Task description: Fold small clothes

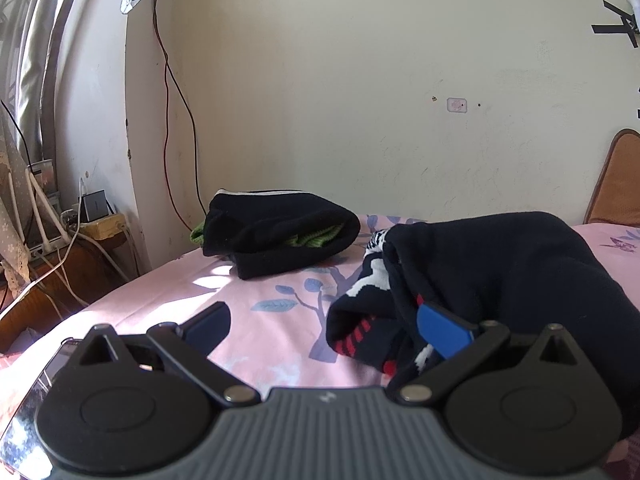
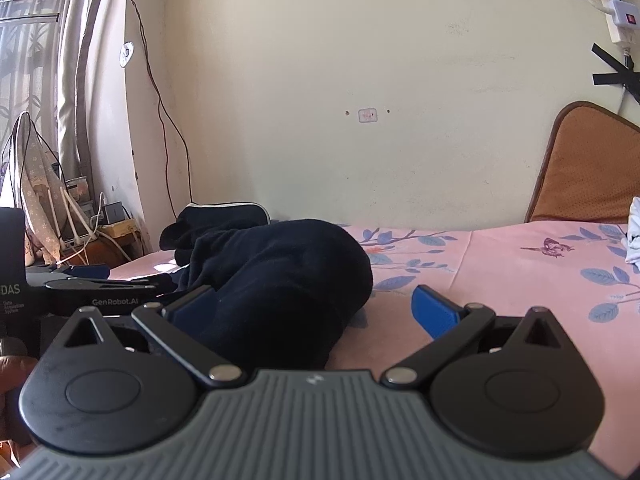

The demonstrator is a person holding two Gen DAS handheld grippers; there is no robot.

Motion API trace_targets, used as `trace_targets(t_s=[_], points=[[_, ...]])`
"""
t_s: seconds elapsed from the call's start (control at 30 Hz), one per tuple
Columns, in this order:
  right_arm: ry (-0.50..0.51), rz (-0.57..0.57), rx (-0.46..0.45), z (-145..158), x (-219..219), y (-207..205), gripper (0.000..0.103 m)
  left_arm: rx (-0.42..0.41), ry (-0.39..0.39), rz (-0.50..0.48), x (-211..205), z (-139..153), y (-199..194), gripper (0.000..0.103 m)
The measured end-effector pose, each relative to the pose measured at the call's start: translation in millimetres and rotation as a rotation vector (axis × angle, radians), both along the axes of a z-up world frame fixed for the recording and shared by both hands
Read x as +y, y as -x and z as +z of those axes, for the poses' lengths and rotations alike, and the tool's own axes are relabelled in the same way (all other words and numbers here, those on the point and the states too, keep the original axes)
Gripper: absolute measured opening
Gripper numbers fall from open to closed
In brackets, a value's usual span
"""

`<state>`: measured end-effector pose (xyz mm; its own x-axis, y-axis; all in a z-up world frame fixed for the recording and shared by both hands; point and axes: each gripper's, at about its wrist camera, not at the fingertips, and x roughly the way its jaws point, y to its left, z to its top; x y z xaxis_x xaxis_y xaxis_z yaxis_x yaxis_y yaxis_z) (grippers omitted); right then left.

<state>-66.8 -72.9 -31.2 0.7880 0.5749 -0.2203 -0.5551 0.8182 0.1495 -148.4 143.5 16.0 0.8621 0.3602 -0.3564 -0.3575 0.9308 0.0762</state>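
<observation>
On the bed (image 2: 500,256): folded dark garment (image 1: 276,228) at 11 o'clock, done; dark sweater (image 2: 280,280) bundled, unfinished. Left gripper (image 1: 324,320) and right gripper (image 2: 312,304) fingers wide, holding nothing.

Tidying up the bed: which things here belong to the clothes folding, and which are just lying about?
Job: dark garment, folded dark pile, left gripper, right gripper.
Lying about: brown cushion, power strip, cables, white cloth.

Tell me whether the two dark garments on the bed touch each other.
Apart. The left wrist view shows a strip of pink bedsheet between the folded dark garment near the wall and the nearer dark garment.
</observation>
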Motion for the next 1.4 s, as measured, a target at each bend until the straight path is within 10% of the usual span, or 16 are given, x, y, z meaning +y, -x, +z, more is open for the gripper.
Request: trace_targets(t_s=[1.4], points=[[-0.037, 0.052, 0.031, -1, -3, -2, 0.103, 0.000, -0.068, 0.021, -7, 2, 4, 0.103]])
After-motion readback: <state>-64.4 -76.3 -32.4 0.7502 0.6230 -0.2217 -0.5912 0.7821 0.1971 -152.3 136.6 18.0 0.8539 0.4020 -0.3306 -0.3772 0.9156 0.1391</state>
